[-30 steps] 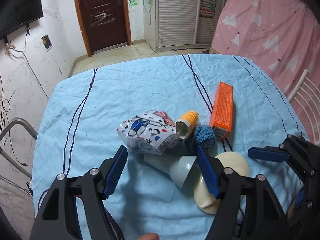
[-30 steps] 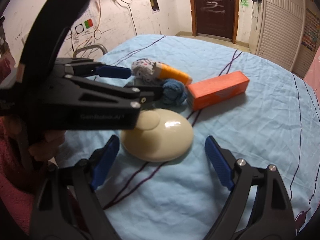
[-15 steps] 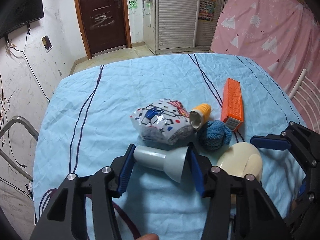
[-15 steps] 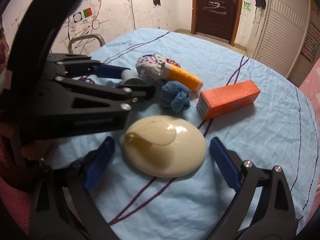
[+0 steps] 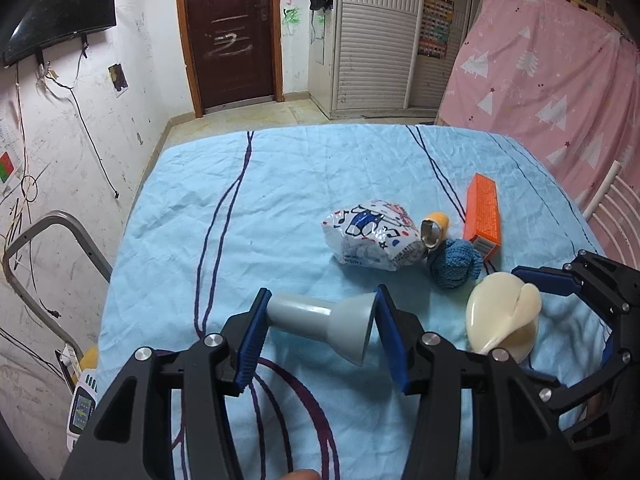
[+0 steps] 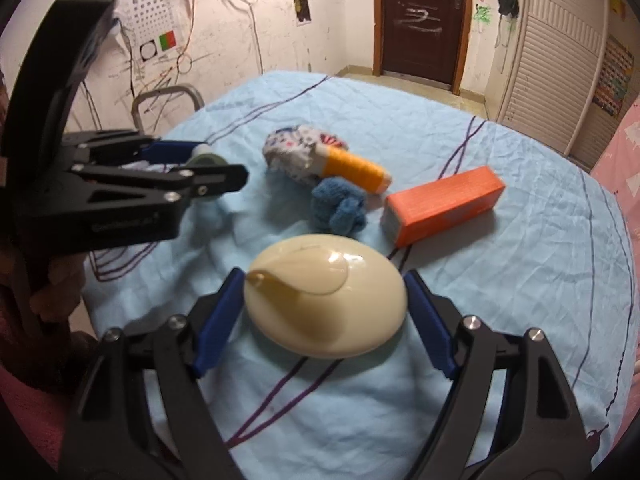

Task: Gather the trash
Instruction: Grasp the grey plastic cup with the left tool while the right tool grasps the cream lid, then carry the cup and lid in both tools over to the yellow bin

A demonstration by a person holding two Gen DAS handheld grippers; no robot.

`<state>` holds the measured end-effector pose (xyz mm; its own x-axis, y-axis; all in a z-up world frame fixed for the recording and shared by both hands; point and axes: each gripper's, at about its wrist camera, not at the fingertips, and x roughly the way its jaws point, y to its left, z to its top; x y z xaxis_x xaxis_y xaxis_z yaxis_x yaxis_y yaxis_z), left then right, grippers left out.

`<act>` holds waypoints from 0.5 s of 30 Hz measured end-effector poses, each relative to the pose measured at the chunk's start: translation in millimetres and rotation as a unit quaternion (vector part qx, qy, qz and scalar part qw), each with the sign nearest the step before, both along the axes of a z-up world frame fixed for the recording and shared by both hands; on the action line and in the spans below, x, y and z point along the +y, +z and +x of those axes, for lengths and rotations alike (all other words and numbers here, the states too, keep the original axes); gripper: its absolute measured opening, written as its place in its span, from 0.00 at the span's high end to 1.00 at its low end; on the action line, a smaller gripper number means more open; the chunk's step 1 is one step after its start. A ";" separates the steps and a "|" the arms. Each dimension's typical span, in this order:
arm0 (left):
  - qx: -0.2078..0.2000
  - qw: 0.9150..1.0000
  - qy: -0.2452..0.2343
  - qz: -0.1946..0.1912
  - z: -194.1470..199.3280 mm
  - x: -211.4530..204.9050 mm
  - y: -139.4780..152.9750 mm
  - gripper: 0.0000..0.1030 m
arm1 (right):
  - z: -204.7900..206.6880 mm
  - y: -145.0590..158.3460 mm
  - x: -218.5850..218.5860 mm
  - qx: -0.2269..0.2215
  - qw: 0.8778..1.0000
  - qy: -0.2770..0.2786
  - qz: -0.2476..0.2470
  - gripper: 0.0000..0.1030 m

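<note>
My left gripper (image 5: 320, 336) is shut on a grey funnel-shaped plastic piece (image 5: 320, 320) and holds it above the blue sheet. My right gripper (image 6: 326, 312) is shut on a cream dome-shaped lid (image 6: 326, 306), which is tilted up off the sheet; the lid also shows in the left wrist view (image 5: 502, 316). The left gripper shows at the left of the right wrist view (image 6: 192, 168). On the sheet lie a patterned crumpled wrapper (image 5: 370, 240), an orange thread spool (image 6: 356, 166), a blue knitted ball (image 6: 340, 208) and an orange box (image 6: 440, 204).
The blue sheet (image 5: 280, 200) covers a round table. A grey metal chair frame (image 5: 36, 248) stands at the left edge. A pink curtain (image 5: 560, 80) and a white rail (image 5: 608, 208) are at the right. A door (image 5: 232, 32) is beyond.
My left gripper closed on the grey funnel piece and lifted it back from the pile. My right gripper closed on the cream lid and tilted it up.
</note>
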<state>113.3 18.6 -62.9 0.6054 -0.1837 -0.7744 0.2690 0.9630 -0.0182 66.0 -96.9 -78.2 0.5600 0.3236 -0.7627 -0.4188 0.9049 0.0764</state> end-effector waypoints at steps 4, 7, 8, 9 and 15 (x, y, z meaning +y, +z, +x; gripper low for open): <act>-0.014 1.000 -0.002 0.001 -5.9 -3.2 12.3 0.58 | -3.5 10.0 -10.7 -0.011 1.000 -0.010 0.015 0.26; -0.026 1.000 -0.008 0.005 -11.0 -10.7 22.0 0.58 | -5.7 16.7 -21.6 -0.021 0.999 -0.020 0.024 0.26; -0.030 0.999 -0.010 0.008 -12.6 -14.7 25.7 0.58 | -6.7 17.7 -24.9 -0.024 0.999 -0.023 0.025 0.25; -0.032 0.999 -0.012 0.010 -13.0 -17.9 27.8 0.58 | -7.6 19.8 -30.5 -0.028 0.999 -0.029 0.029 0.25; -0.040 0.999 -0.030 0.020 -18.1 -43.6 37.4 0.58 | -10.3 25.3 -57.1 -0.041 0.997 -0.054 0.044 0.25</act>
